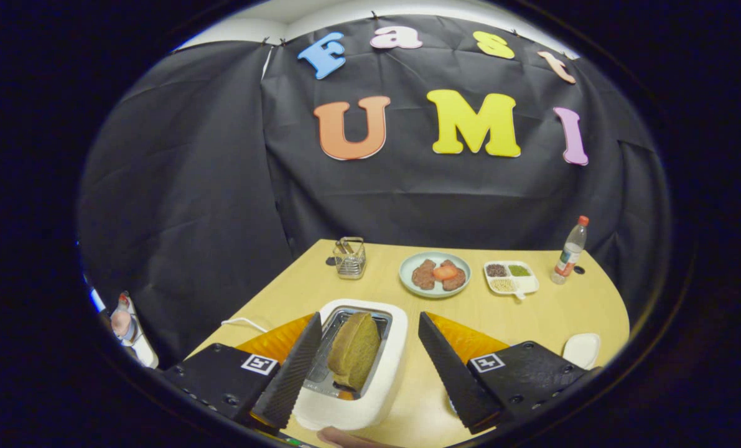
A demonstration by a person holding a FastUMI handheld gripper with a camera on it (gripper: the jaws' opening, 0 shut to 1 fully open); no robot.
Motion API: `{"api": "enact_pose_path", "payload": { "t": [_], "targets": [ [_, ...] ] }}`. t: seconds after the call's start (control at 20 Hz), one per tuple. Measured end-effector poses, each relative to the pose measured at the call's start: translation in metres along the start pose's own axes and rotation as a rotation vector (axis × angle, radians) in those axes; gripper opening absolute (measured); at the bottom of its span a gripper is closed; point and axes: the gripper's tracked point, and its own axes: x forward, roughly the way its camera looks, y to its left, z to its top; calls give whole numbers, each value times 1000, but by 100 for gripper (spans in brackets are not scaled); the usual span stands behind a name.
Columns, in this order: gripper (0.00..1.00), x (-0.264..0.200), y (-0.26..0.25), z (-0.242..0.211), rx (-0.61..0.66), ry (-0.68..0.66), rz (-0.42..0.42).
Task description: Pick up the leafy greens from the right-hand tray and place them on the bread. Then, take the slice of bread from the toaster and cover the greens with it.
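A white toaster [379, 373] stands on the wooden table [550, 311] right below me. A brown slice of bread [354, 358] sticks up out of its metal slot, leaning a little. My gripper [369, 318] is open and wide, with the left finger [292, 373] over the toaster's left side and the right finger [454, 373] off its right side. The slice sits between the fingers, nearer the left one, and neither finger touches it.
Beyond the toaster are a pale plate [407, 274] with brown patties and a tomato slice, a divided white tray [529, 283] of grains, a wire basket [349, 257] and a bottle [570, 251]. A small white dish [582, 348] lies right of my fingers. A hand [345, 438] shows beneath the toaster.
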Motion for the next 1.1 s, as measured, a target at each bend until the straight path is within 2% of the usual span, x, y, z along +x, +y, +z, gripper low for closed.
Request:
{"api": "enact_pose_path", "payload": {
  "t": [0.1, 0.2, 0.35, 0.6, 0.7, 0.75, 0.8, 1.1],
  "targets": [
    [96, 18, 0, -11, 3, 30, -37],
    [96, 34, 9, -24, 20, 60, -28],
    [89, 39, 14, -32, 35, 81, -47],
    [39, 34, 18, -31, -3, 69, -97],
    [16, 30, 8, -31, 2, 75, -134],
    [16, 31, 11, -33, 8, 87, -131],
    [10, 27, 10, -31, 2, 86, -138],
    [10, 4, 16, 2, -5, 7, -137]
  ]
}}
